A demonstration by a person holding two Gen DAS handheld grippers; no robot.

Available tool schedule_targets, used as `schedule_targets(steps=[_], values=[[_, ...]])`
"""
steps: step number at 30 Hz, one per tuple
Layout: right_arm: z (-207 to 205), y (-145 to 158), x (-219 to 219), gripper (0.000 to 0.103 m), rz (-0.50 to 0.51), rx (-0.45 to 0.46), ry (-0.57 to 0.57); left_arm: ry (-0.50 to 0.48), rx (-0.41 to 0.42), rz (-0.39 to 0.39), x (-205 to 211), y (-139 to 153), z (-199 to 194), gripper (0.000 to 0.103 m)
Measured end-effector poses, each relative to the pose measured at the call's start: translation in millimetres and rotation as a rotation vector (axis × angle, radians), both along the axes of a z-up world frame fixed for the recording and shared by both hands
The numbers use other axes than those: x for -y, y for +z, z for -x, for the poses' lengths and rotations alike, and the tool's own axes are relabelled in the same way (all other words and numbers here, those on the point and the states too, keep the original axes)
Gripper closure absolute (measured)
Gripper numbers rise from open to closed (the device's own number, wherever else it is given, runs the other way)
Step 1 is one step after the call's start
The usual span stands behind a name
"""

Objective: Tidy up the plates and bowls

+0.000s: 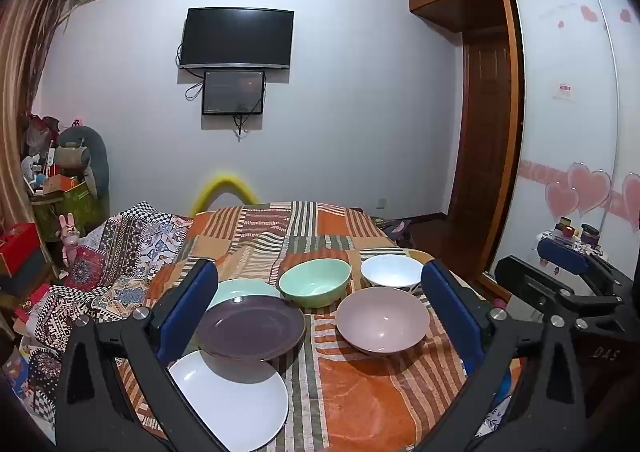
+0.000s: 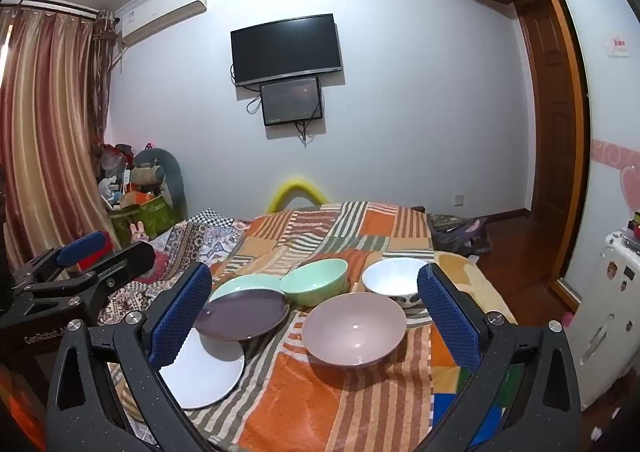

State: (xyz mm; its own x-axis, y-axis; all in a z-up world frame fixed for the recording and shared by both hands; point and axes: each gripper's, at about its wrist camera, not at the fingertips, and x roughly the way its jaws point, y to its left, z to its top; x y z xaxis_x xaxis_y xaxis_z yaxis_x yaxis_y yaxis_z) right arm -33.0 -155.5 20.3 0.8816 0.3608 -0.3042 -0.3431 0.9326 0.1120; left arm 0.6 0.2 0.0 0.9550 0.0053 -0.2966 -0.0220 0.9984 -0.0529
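Observation:
On the striped blanket lie a white plate (image 1: 236,408) (image 2: 208,372), a purple plate (image 1: 250,326) (image 2: 244,314) overlapping it, and a green plate (image 1: 244,286) (image 2: 248,284) behind. A green bowl (image 1: 315,282) (image 2: 316,280), a white bowl (image 1: 390,270) (image 2: 394,280) and a pink bowl (image 1: 383,320) (image 2: 354,328) stand to the right. My left gripper (image 1: 320,280) is open and empty, above the near side of the dishes. My right gripper (image 2: 314,288) is open and empty too, held likewise. Each gripper shows in the other's view, the right one (image 1: 576,272) and the left one (image 2: 76,264).
The dishes rest on an orange striped blanket (image 1: 360,392) (image 2: 320,412) over a bed. A patterned quilt (image 1: 120,252) lies left. Clutter and boxes (image 1: 60,192) stand at the far left. A wardrobe (image 1: 560,132) and small white cabinet (image 2: 608,312) stand right.

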Motion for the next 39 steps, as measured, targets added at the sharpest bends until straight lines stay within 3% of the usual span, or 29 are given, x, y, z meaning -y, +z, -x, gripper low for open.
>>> schedule_targets(steps=[9,39], values=[[3,1,0,0.000,-0.011,0.030,0.021,0.000,0.008,0.007,3,-8,0,0.000],[0,0,3,0.000,-0.019,0.008,0.020,0.006,0.016,-0.023,5,-3,-2,0.000]])
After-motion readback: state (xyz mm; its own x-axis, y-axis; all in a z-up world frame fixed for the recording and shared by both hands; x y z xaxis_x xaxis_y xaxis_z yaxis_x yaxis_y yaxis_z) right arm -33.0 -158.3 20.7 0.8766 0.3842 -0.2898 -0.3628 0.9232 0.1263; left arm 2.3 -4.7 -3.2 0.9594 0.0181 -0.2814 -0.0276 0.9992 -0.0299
